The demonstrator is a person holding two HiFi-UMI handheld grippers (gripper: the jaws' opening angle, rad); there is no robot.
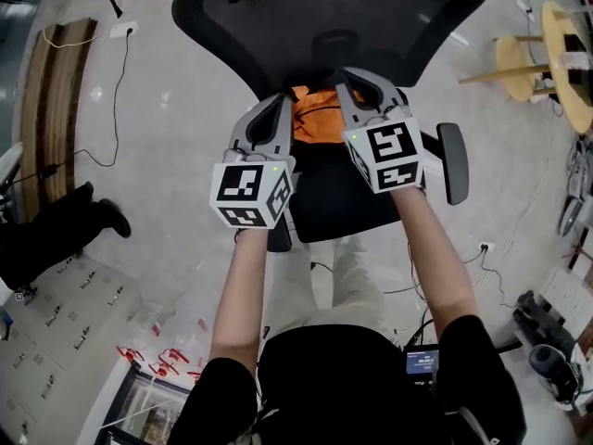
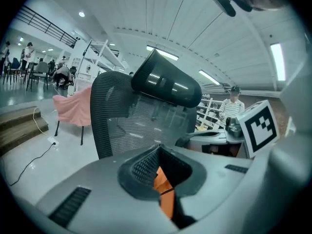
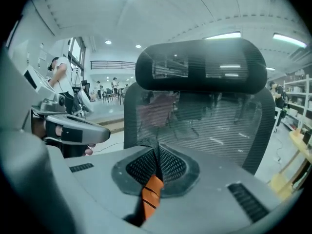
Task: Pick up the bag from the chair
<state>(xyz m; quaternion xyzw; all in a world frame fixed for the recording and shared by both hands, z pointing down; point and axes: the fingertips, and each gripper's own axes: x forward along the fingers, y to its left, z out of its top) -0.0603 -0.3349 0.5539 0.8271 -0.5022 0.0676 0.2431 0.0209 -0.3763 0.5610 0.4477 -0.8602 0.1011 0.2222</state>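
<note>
An orange bag (image 1: 317, 119) hangs between my two grippers, just above the seat (image 1: 343, 202) of a black mesh office chair (image 1: 324, 7). My left gripper (image 1: 283, 98) grips the bag's left side and my right gripper (image 1: 345, 74) its right side. In the left gripper view the jaws (image 2: 158, 149) meet at the tips with orange fabric (image 2: 165, 191) pinched between them. The right gripper view shows its jaws (image 3: 157, 152) shut on an orange strap (image 3: 152, 195). The chair's backrest (image 3: 219, 116) stands right behind both. Most of the bag is hidden by the grippers.
The chair's right armrest (image 1: 452, 160) sticks out beside my right gripper. A wooden stool (image 1: 519, 68) stands at the far right, a wooden bench (image 1: 51, 109) at the far left, with cables on the floor. A pink chair (image 2: 73, 108) and a standing person (image 2: 233, 106) are behind.
</note>
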